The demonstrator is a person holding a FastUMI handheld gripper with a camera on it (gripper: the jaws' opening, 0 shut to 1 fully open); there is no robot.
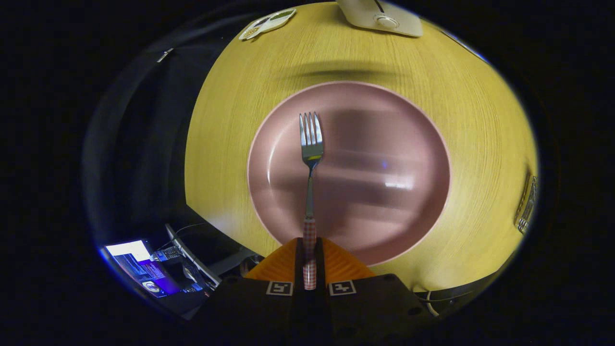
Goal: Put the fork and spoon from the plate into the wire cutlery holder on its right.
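Observation:
A fork [311, 158] with a red-and-white checked handle points away from me, its tines over the pink plate [384, 144]. My gripper [310, 254] is shut on the fork's handle, which runs back between the two fingers. The fork appears lifted a little above the plate, whose bowl holds nothing else. The plate rests on a round yellow wooden table [471, 110]. A piece of the wire cutlery holder [526, 204] peeks in at the table's right edge.
A white device [382, 17] stands at the table's far side, and a small flat card-like object [266, 23] lies at the far left. Below the table's left edge, a lit screen [139, 264] and cables sit on the floor.

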